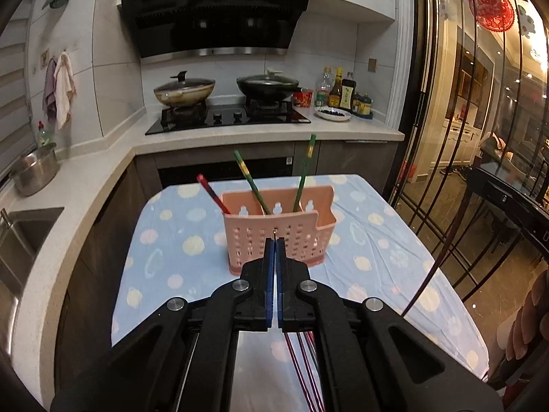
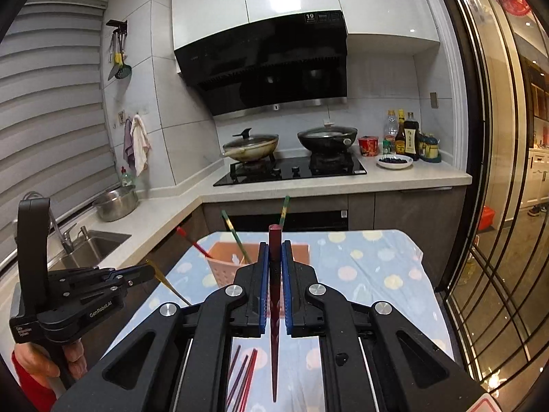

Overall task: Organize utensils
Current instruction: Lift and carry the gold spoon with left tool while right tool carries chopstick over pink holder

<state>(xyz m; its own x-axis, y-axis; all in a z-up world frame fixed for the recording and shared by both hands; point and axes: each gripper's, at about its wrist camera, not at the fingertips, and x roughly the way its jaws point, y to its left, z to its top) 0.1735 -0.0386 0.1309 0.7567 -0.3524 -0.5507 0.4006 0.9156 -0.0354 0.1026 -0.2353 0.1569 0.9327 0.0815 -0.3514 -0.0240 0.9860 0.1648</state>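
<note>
Above a table (image 1: 377, 240) draped in a spotted blue cloth, the right gripper (image 2: 274, 250) points over the far edge, clamped on a dark red chopstick (image 2: 275, 295). The left gripper (image 1: 275, 240), jaws together, seems to pinch a thin yellow-tipped chopstick (image 2: 164, 279), hovering short of the pink utensil holder (image 1: 274, 233). Loose chopsticks (image 2: 245, 377) lie beneath.

A pink perforated plastic utensil holder (image 1: 274, 231) is standing on the cloth-covered desk (image 1: 178, 240), with three chopsticks (image 1: 255, 189) leaning inside it. More loose chopsticks (image 2: 245, 377) are lying on the desk nearer the camera. Behind the desk, two lidded woks (image 1: 183, 91) are sitting on the gas stove (image 1: 228, 116); a steel sink (image 2: 91, 245) is lying to the left.
</note>
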